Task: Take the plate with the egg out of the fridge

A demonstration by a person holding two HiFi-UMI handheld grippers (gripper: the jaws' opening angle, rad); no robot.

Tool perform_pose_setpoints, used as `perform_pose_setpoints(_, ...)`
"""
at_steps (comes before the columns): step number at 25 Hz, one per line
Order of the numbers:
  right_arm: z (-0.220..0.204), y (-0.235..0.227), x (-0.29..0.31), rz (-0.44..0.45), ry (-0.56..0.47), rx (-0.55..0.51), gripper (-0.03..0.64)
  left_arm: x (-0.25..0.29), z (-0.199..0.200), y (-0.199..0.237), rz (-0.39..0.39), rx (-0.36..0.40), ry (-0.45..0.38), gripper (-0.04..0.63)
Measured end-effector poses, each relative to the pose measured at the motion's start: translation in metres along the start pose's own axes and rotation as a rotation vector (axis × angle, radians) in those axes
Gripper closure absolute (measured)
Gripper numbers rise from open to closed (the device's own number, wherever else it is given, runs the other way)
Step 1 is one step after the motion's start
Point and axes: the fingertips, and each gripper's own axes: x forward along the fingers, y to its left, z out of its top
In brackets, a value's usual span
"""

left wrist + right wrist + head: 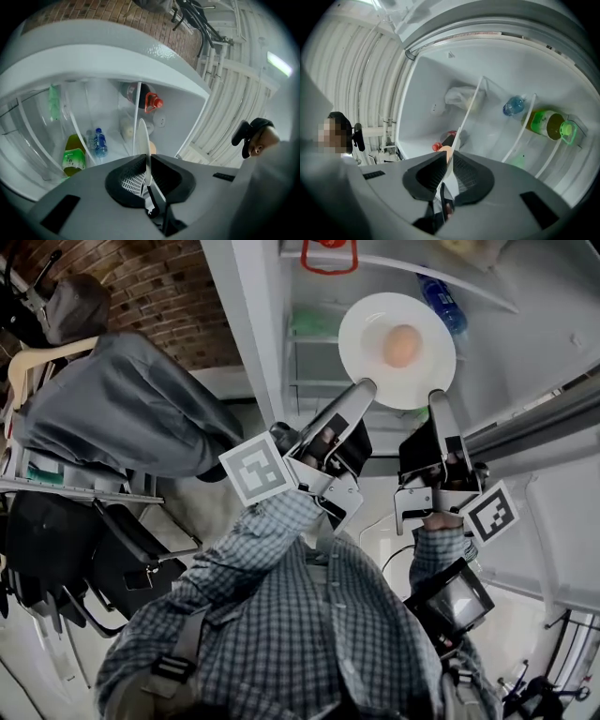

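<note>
White plate, with a pale brown egg sitting close to its middle: that is what the person has hold of, one gripper on each side of the near rim. The left hand-held gripper has the rim at the lower left. Seen along its own jaws, the plate's thin edge stands between the two dark pads, which are pinched onto it with only the plate's thickness between them. The right hand-held gripper does the same at the lower right, its pads pressed on either face of the rim, with a sliver of the egg showing just beyond them.

The fridge stands open, and the plate sits at its mouth in front of the pale shelves. A blue bottle lies just past the plate's far rim, and a green bottle stands in a rack deeper in. From where I stand I cannot tell whether the plate's underside rests on a shelf or is already lifted off it.

As I judge it, the reaching in and the taking hold are done, since both grips look firm and evenly placed. The main part is left: the plate is not yet clear of the fridge. It has to be drawn back toward the person and brought fully out. It must also stay level, because the egg lies loose and would roll if either side dipped.
</note>
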Motion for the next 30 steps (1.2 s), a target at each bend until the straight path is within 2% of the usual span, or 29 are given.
perform_pose_setpoints(6,-0.035,0.006,-0.017,-0.035,0.004,0.007,0.568,-0.038,-0.004,0.000,0.025,-0.006,0.029,0.557)
perform_pose_setpoints(12,-0.052,0.006,-0.035,-0.063,0.021,0.010,0.568,-0.060,-0.016,0.001,0.051,-0.025,0.034,0.558)
perform_pose_setpoints(19,-0.071,0.013,-0.062,-0.058,0.055,0.024,0.568,-0.088,-0.035,-0.008,0.064,-0.031,0.008,0.558)
perform_pose_setpoints(30,-0.092,0.032,-0.127,-0.030,0.126,0.069,0.568,-0.139,-0.091,-0.032,0.120,0.003,-0.039,0.558)
